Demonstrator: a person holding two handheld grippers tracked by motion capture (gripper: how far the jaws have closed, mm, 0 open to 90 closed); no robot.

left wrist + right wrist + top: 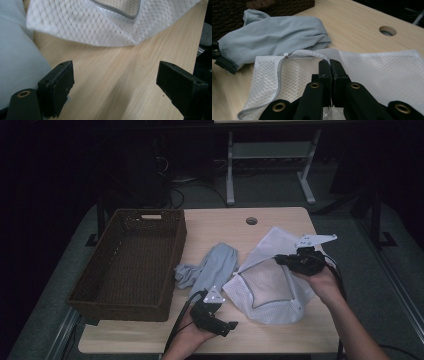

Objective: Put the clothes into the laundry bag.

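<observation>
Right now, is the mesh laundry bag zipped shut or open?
Open: the mesh laundry bag has its zipper edge parted, and the right hand-held gripper lifts the upper edge.

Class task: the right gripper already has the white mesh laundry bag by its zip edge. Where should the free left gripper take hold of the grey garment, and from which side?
Probably the near end of the grey garment, approached from the left gripper side. That end lies closest, flat and clear of the mesh bag and the basket; a bunched fold gives open jaws something to pinch.
</observation>
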